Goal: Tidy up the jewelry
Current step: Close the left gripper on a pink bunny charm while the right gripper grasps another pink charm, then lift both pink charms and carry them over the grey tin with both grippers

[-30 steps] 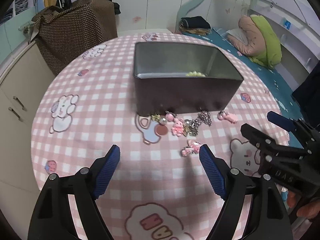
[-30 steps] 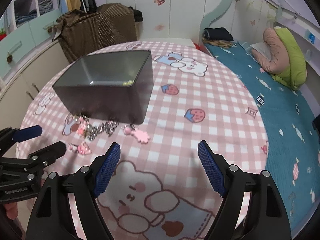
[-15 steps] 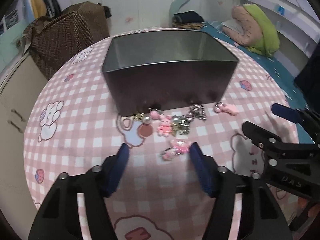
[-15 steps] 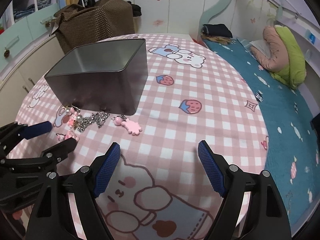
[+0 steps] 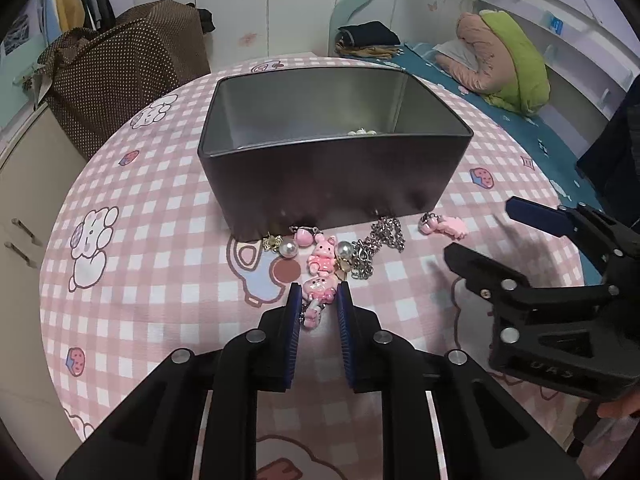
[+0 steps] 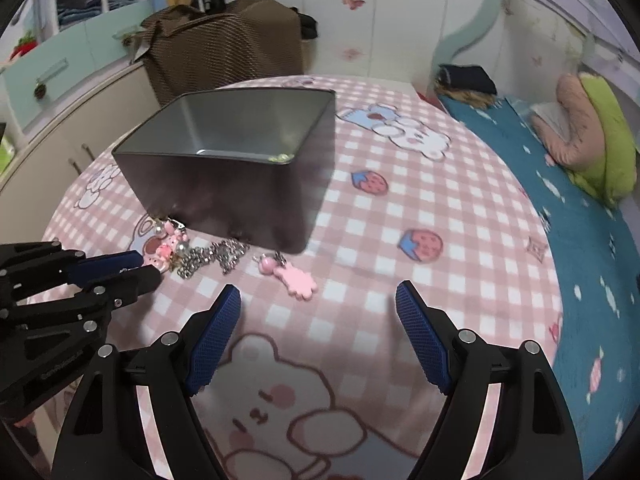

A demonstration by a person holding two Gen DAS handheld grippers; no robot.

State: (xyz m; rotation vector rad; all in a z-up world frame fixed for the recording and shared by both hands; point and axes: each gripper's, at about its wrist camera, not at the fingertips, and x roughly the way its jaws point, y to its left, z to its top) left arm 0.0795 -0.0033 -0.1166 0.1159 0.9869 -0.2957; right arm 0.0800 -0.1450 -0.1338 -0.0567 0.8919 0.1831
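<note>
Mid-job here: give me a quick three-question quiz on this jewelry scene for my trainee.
1. True or false: the right gripper has a pink charm between its fingers.
2. Which piece sits between the left gripper's closing jaws? A) silver chain B) pink charm C) pearl
3. Fill in: the loose jewelry lies on the tablecloth just in front of the ____.

Key:
1. False; its jaws stand wide with only cloth between them.
2. B
3. metal tin
</note>
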